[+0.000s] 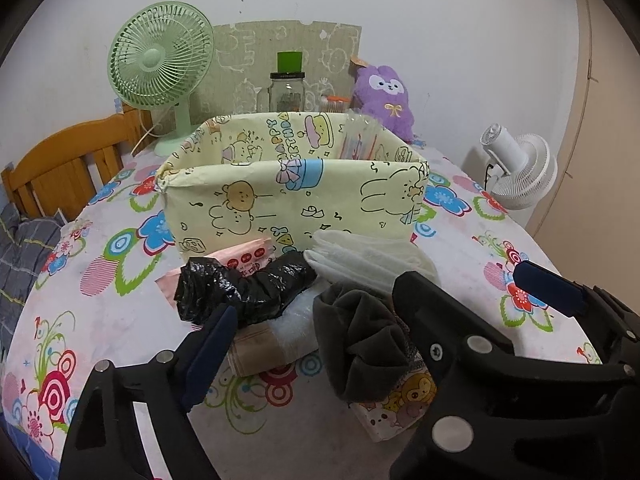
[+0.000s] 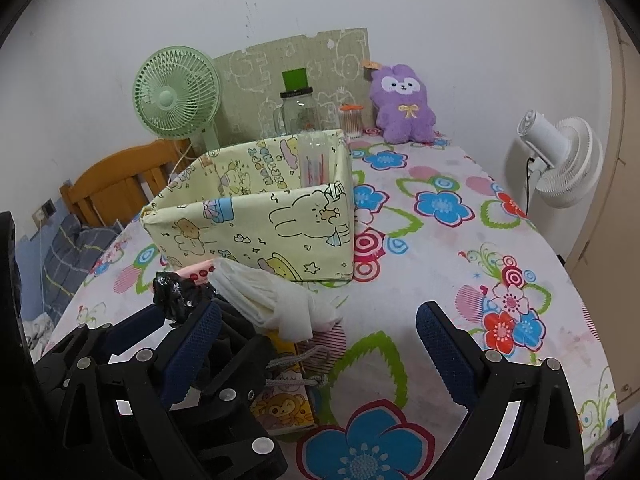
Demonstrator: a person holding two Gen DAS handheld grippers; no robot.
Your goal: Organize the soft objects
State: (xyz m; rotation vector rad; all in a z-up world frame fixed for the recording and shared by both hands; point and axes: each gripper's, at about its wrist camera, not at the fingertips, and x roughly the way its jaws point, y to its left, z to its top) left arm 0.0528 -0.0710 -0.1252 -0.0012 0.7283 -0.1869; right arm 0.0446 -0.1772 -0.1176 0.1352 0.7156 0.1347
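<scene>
A pale yellow cartoon-print box [image 1: 296, 196] stands open on the table, also in the right wrist view [image 2: 256, 232], with a clear packet [image 1: 358, 140] inside at its far right. In front lie a crumpled black plastic bag [image 1: 248, 288], a pink packet [image 1: 250, 256], white folded cloths [image 1: 360, 256], a dark grey cloth [image 1: 360, 344], a beige roll [image 1: 260, 348] and a cartoon tissue pack [image 1: 404, 404]. My left gripper [image 1: 376, 300] is open over this pile. My right gripper [image 2: 320, 344] is open, just right of the pile, holding nothing.
A flowered tablecloth [image 2: 440, 280] covers the table. At the back stand a green fan [image 1: 160, 72], a glass jar [image 1: 286, 92], a purple plush toy [image 2: 404, 104] and a cotton-swab tub [image 2: 351, 120]. A white fan [image 2: 560, 164] stands right. A wooden chair [image 1: 60, 164] is left.
</scene>
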